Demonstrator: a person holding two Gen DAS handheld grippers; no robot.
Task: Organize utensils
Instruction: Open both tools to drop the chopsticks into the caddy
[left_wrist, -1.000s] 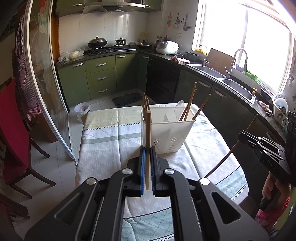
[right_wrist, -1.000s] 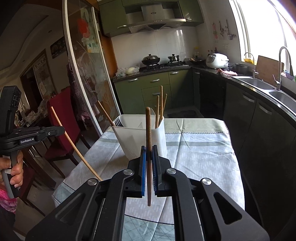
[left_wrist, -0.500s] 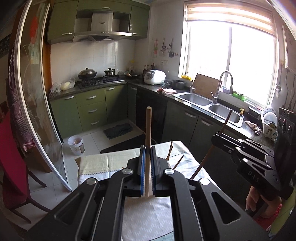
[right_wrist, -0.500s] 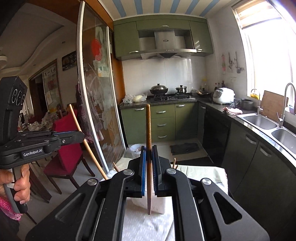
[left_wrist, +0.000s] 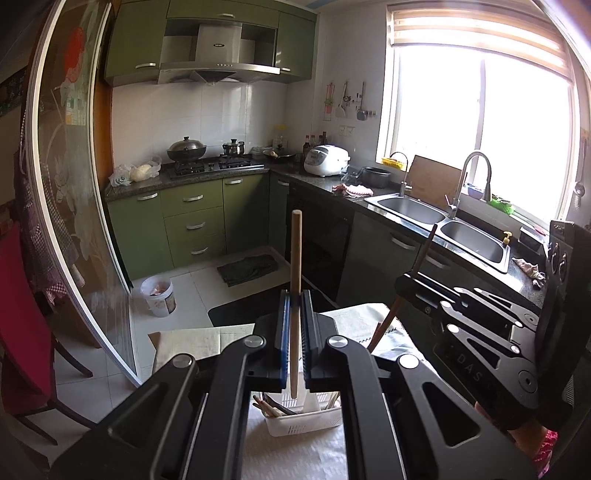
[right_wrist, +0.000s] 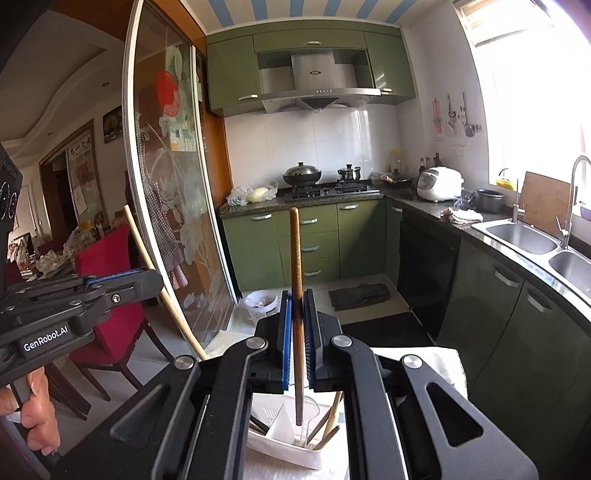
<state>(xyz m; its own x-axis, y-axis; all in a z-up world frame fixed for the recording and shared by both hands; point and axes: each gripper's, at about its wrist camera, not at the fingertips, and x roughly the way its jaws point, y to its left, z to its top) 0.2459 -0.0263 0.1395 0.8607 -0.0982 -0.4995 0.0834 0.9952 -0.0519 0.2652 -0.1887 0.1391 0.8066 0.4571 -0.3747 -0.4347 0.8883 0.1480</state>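
My left gripper (left_wrist: 294, 325) is shut on a pale wooden chopstick (left_wrist: 295, 258) that stands upright between its blue pads. Below its tip sits the white utensil caddy (left_wrist: 303, 422), with several chopsticks lying in it. My right gripper (right_wrist: 297, 332) is shut on a darker brown chopstick (right_wrist: 295, 258), also upright, its lower end hanging over the caddy (right_wrist: 284, 448). In the left wrist view the right gripper (left_wrist: 404, 282) shows at the right with its chopstick (left_wrist: 424, 251). In the right wrist view the left gripper (right_wrist: 149, 282) shows at the left with its chopstick (right_wrist: 138, 240).
The caddy stands on a table (left_wrist: 184, 341) with a pale patterned cloth. Beyond it are green cabinets (left_wrist: 192, 225), a stove with pots (left_wrist: 186, 149), a double sink (left_wrist: 436, 218), a white bucket (left_wrist: 159, 295) on the floor and a red chair (right_wrist: 107, 302). A hand (right_wrist: 38, 417) holds the left gripper's handle.
Both grippers have risen and now hang over the caddy, still holding their chopsticks. The caddy has dropped from the middle of each view to the bottom edge.
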